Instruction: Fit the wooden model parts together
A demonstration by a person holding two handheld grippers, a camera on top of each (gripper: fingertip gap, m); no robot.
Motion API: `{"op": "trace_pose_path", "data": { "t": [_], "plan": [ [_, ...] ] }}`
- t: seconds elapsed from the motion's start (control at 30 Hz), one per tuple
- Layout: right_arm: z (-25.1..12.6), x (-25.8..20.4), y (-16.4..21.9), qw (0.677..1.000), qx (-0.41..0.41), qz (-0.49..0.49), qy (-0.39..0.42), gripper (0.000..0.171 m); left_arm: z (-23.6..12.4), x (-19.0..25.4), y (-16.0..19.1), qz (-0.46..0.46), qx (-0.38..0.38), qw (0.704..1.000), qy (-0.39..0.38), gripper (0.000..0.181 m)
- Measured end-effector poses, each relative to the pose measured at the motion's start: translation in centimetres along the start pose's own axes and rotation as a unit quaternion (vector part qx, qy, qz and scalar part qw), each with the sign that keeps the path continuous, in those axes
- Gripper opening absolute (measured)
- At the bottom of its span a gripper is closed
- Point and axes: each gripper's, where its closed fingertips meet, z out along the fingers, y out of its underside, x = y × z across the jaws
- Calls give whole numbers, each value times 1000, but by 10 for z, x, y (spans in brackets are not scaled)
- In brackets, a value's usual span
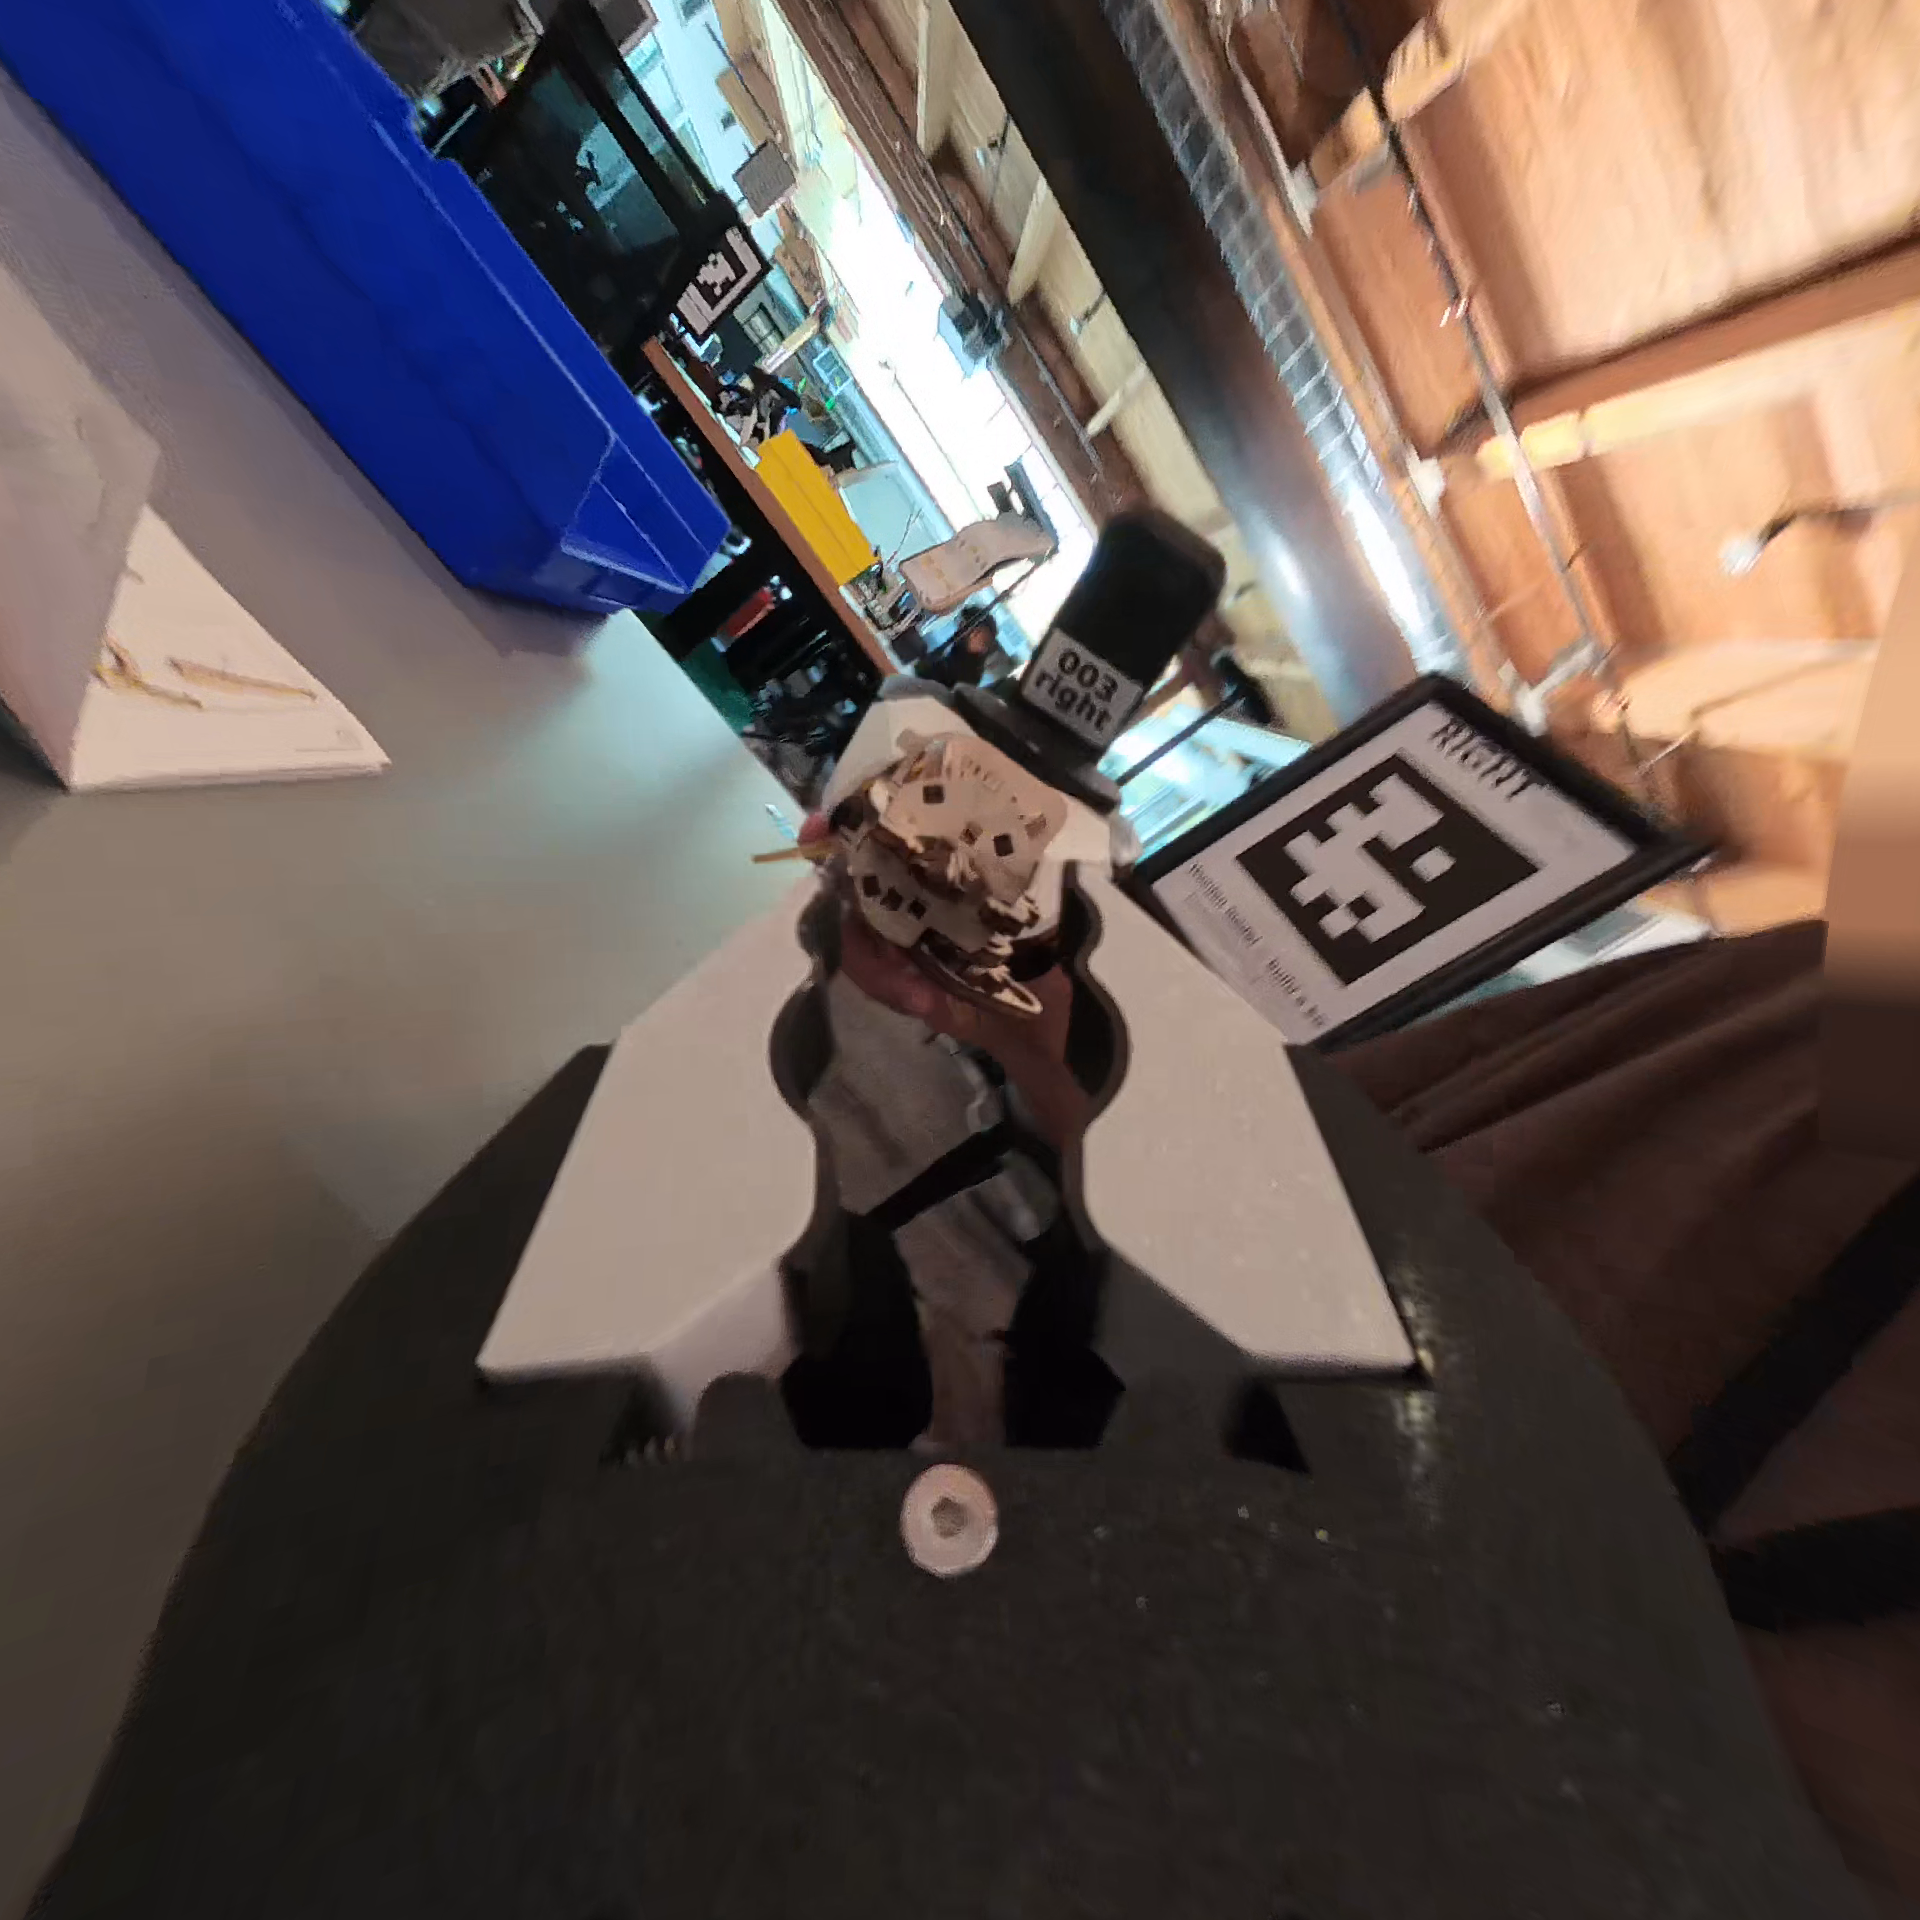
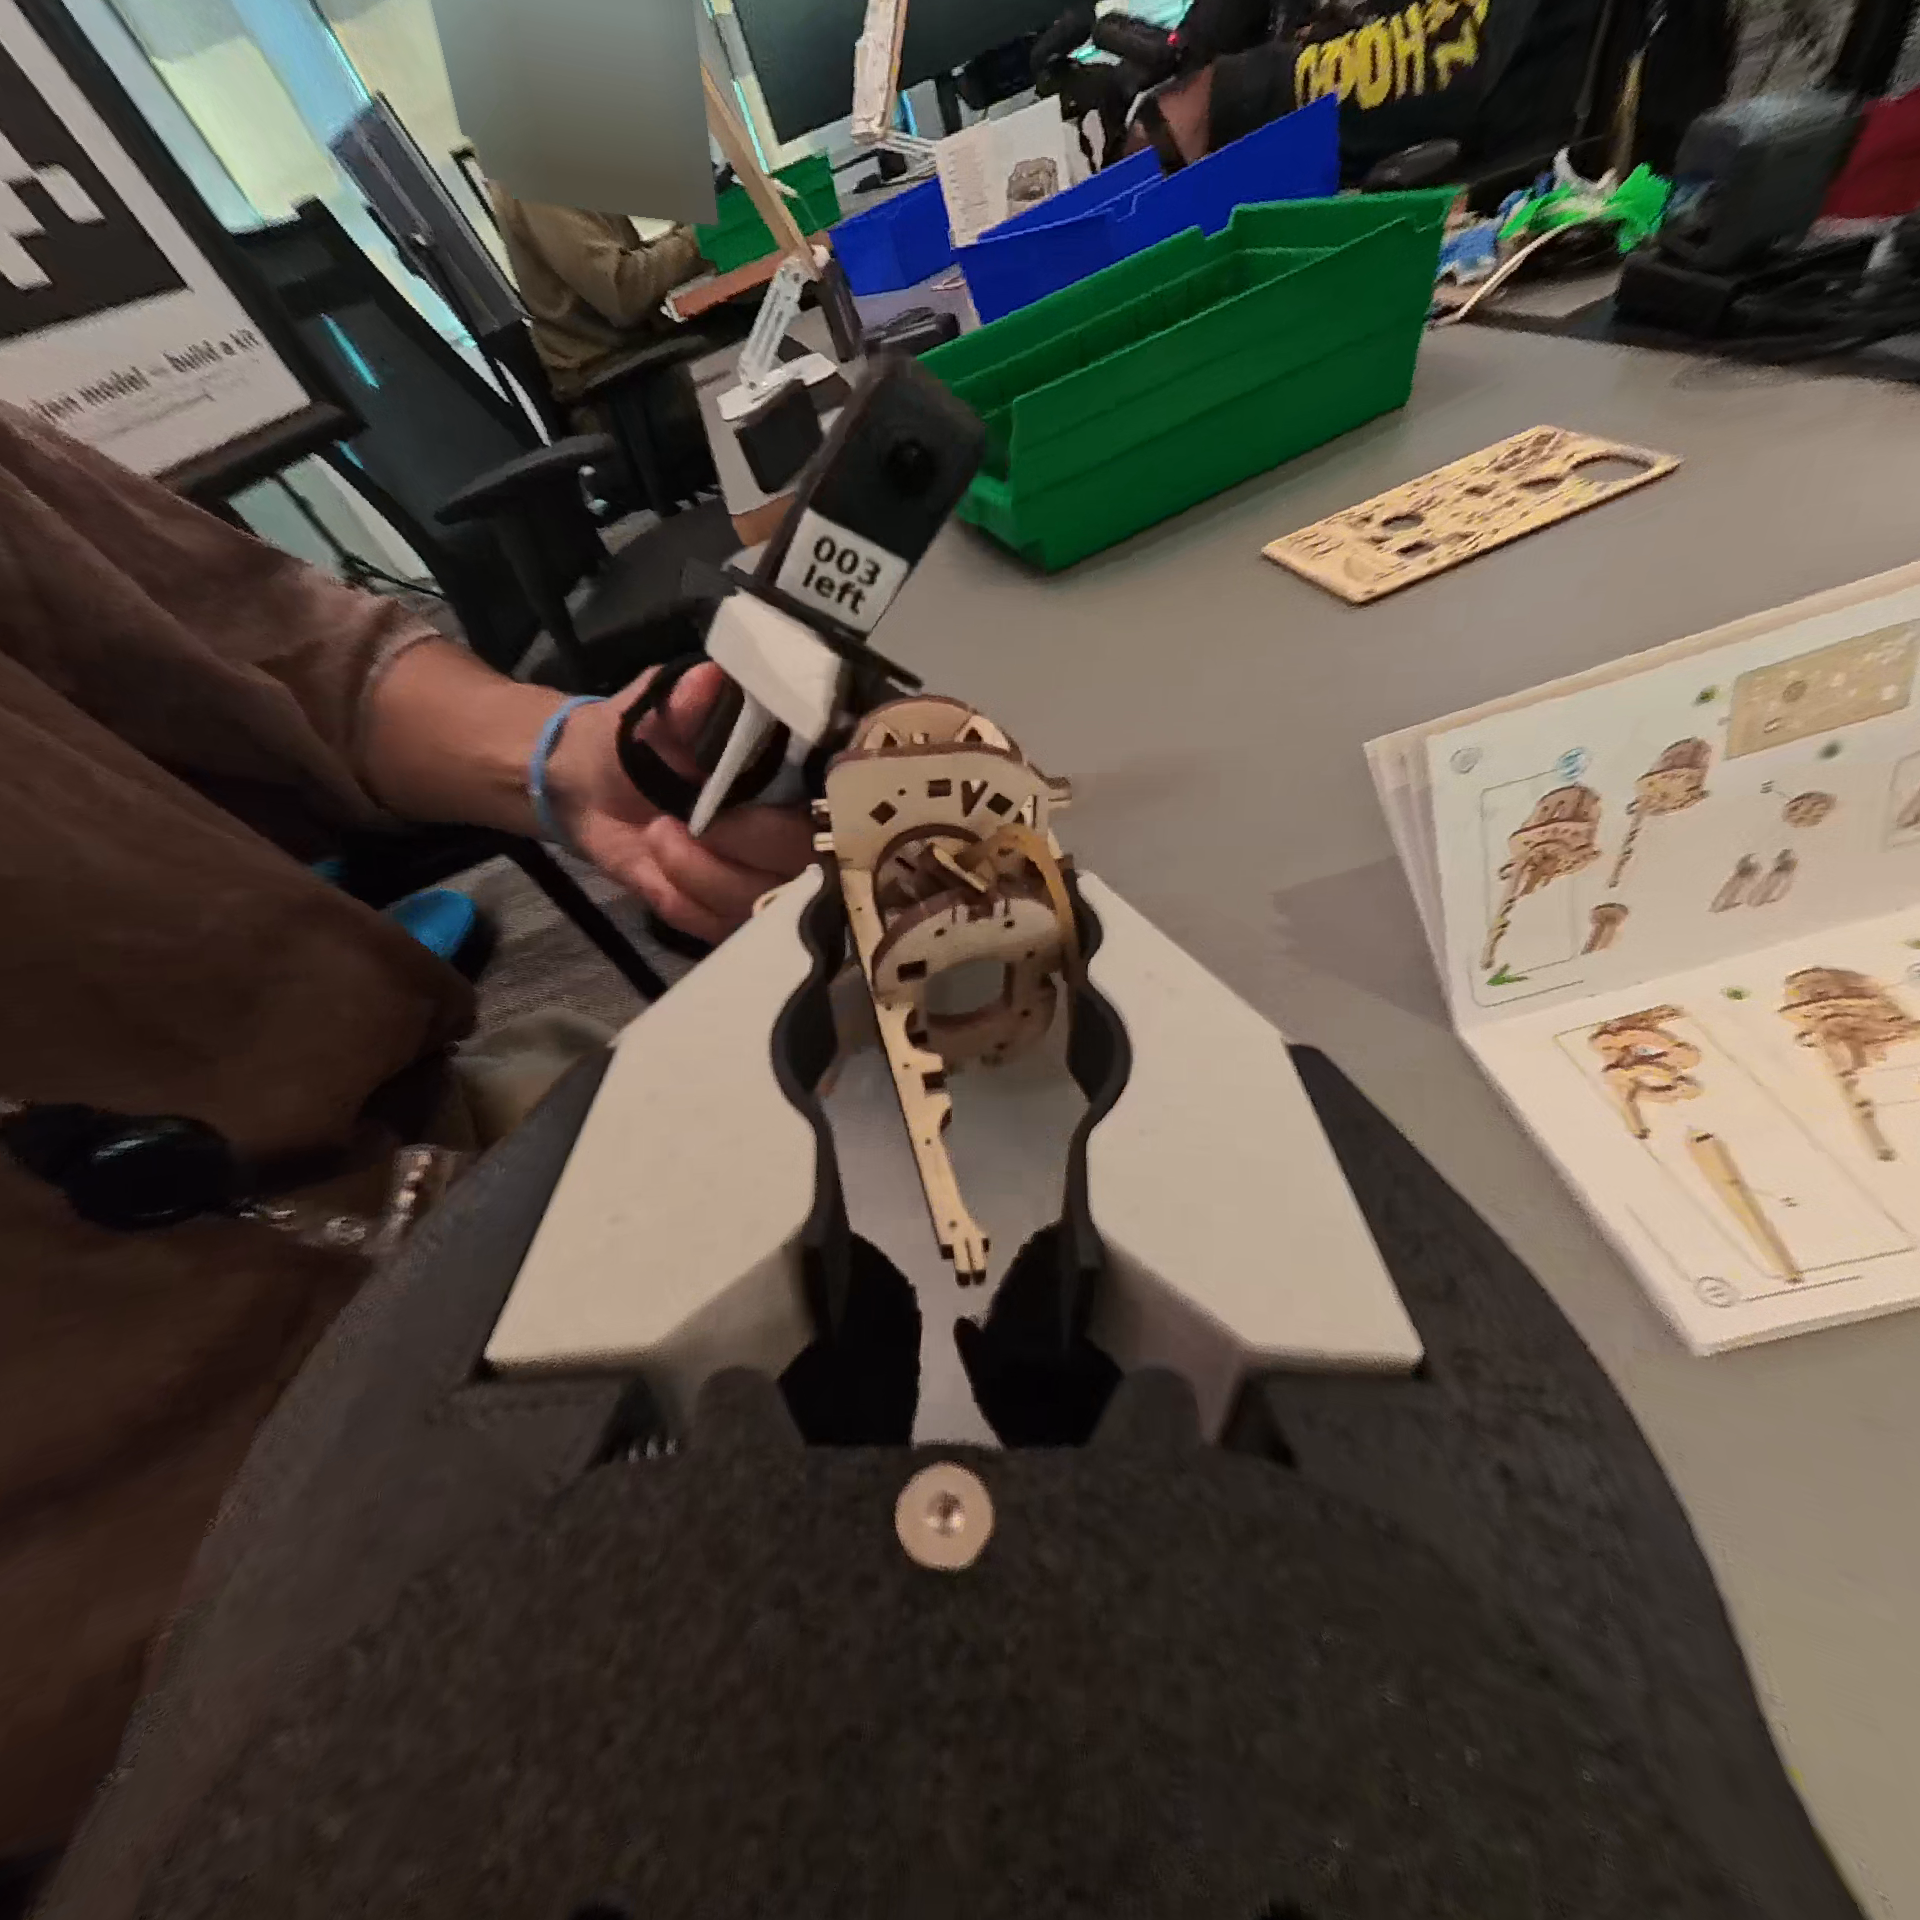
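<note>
I hold the wooden model (image 2: 951, 914) up off the surface (image 2: 1195, 665), between my two tools. My right claw (image 2: 948, 966) is clamped on it: its two fingers press the round, ring-like body from either side, and a long notched strip of the model hangs back toward the camera between them. In the left wrist view the same model (image 1: 951, 852) sits at the tips of my left claw (image 1: 940, 914), but that picture is blurred and I cannot tell whether those fingers pinch it or only stand close around it.

I judge the task well along but not finished. Several flat pieces are already joined into a domed top, a curved cage and a ring. The open instruction booklet (image 2: 1683, 997) shows more steps, and a wooden parts sheet (image 2: 1475, 514) lies well apart on the surface with many cut-outs, so more pieces likely remain.

My count: one assembled model, one parts sheet, one booklet, two claws, one green bin (image 2: 1195, 416), two blue bins (image 2: 1122, 223) behind it. A seated person works in the background.
</note>
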Motion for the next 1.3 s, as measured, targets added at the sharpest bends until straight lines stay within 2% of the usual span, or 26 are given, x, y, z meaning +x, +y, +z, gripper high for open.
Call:
{"op": "trace_pose_path", "data": {
  "t": [0.1, 0.2, 0.27, 0.43, 0.57, 1.0, 1.03, 1.17, 1.3],
  "plan": [
    [-2, -8, 5, 998, -11, 43, -43, 40, -3, 4, 5, 119, -52, 991, -26, 58],
    [-2, -14, 12, 997, -33, 42, -59, 40, -3, 6, 16, 236, -109, 964, -58, 57],
    [-1, -18, 12, 996, -35, 43, -66, 40, -2, 8, 25, 272, -139, 950, -64, 52],
    [1, -25, 15, 994, -46, 49, -81, 41, -3, 11, 28, 279, -140, 948, -61, 35],
    [1, -27, 13, 993, -39, 59, -90, 40, -3, 14, 31, 293, -148, 943, -59, 40],
    [1, -31, 9, 992, -22, 62, -103, 41, -3, 17, 27, 285, -133, 947, -60, 34],
    [1, -29, 7, 994, -14, 59, -96, 42, -3, 18, 25, 285, -128, 948, -61, 34],
    [2, -27, 1, 995, -3, 51, -86, 68, -2, 19, 27, 265, -137, 952, -66, 34],
    [8, -33, 2, 993, -11, 56, -105, 63, -2, 16, 28, 253, -134, 956, -69, 34]
  ]
}}
